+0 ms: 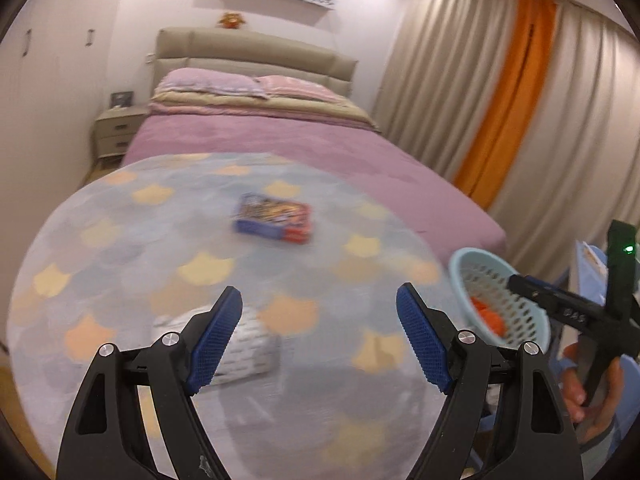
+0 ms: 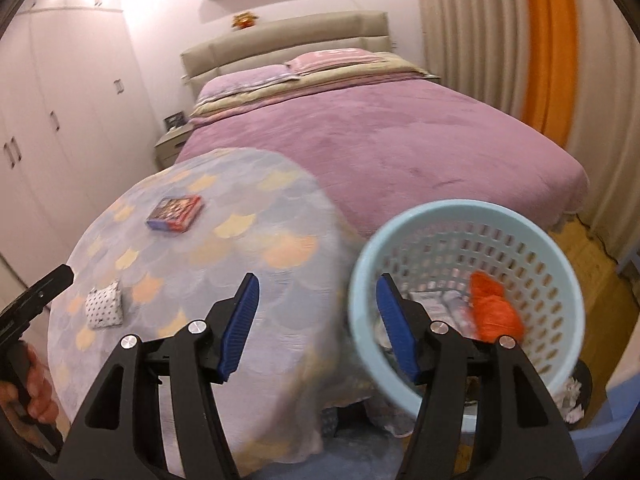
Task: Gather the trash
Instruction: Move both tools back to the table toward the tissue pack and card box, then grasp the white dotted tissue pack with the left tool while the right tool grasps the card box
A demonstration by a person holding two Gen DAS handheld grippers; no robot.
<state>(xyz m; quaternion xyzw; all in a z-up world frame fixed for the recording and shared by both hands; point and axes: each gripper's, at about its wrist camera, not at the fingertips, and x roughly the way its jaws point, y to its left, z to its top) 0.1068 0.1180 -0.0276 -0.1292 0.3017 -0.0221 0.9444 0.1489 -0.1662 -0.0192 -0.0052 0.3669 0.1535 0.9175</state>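
Observation:
A round table under a pale blue cloth (image 1: pixel 168 240) carries a blue and red box (image 1: pixel 274 220) and a white dotted packet (image 1: pixel 248 344). My left gripper (image 1: pixel 319 292) hangs open over the table's near side, with nothing between its fingers; the packet lies just beyond its left pad. In the right wrist view the box (image 2: pixel 175 214) and packet (image 2: pixel 105 307) lie to the left. My right gripper (image 2: pixel 316 284) is open astride the rim of a tilted light blue basket (image 2: pixel 520 248), right finger inside, left finger well clear. Orange trash (image 2: pixel 494 308) and white wrappers lie in the basket.
Behind the table stands a bed with a purple cover (image 2: pixel 380 140), with curtains (image 1: pixel 460 80) to its right. A nightstand (image 1: pixel 116 128) and white wardrobes (image 2: pixel 60 120) stand at the left. A black bin with crumpled paper (image 2: pixel 576 392) sits below the basket.

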